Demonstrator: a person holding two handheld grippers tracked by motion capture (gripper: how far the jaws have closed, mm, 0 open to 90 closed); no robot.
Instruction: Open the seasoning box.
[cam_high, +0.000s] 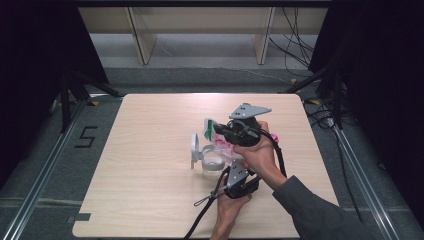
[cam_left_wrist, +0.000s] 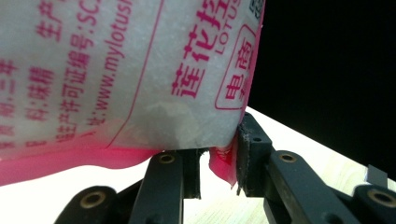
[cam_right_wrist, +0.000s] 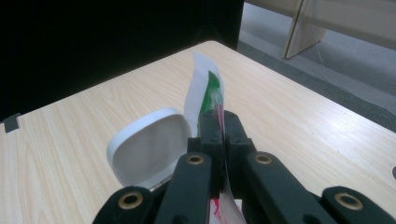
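Bag (cam_high: 220, 141): mid-bench (cam_high: 150, 200), held above open white container (cam_high: 205, 157). Right gripper (cam_high: 220, 131) clamps its top edge; left gripper (cam_high: 234, 172) pinches bottom corner. Bench margins bare all round.

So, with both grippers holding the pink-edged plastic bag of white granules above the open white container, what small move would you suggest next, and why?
Probably tip the bag gently toward the container: the right gripper pinches its top edge, the left gripper clamps a bottom corner, and the lid stands open.
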